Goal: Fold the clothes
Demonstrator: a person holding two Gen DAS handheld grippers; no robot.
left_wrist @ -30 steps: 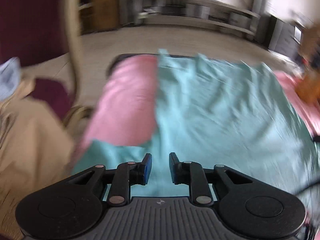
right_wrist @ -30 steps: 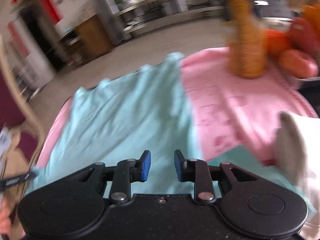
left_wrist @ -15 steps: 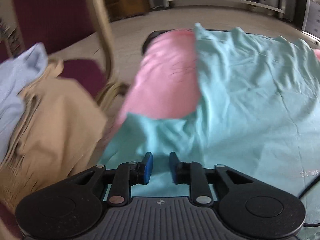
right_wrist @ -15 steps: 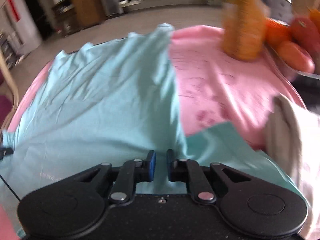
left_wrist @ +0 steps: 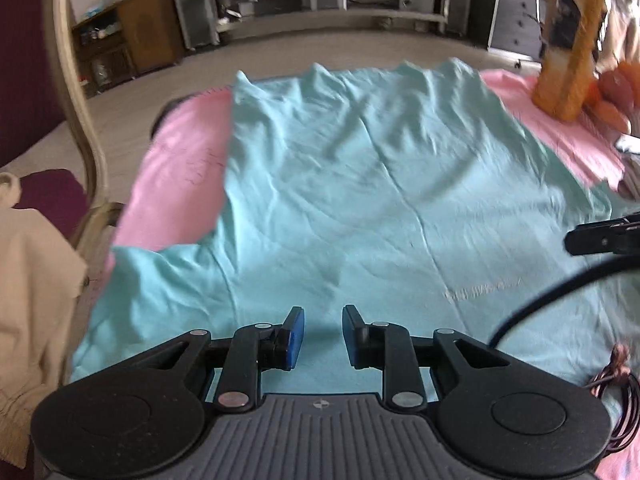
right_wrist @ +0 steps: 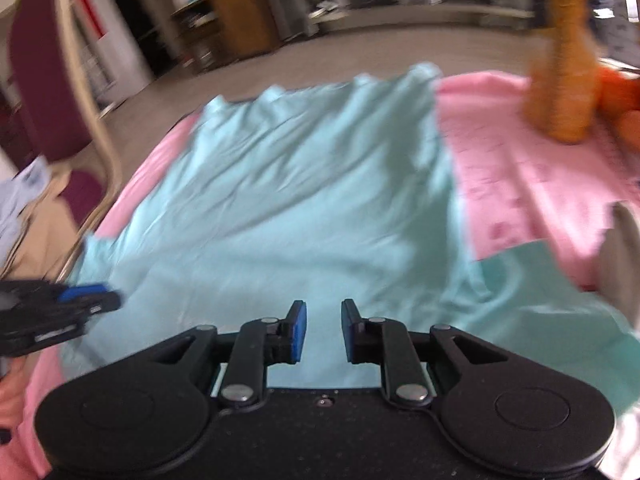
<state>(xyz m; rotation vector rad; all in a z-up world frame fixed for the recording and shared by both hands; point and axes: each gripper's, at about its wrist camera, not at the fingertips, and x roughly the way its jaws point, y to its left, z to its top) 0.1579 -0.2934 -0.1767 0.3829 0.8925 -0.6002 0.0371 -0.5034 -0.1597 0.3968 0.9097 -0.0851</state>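
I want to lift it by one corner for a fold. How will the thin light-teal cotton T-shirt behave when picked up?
Probably floppy: the thin light-teal cotton T-shirt lies flat with soft wrinkles, so it should drape and sag from a single pinch. Likely light for its size, since it looks thin. It may drag the pink tablecloth beneath slightly. Both tongs, left and right, are open above it.

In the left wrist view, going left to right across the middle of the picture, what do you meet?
Beige garment → chair frame → pink cloth → light blue shirt → right gripper at the right edge.
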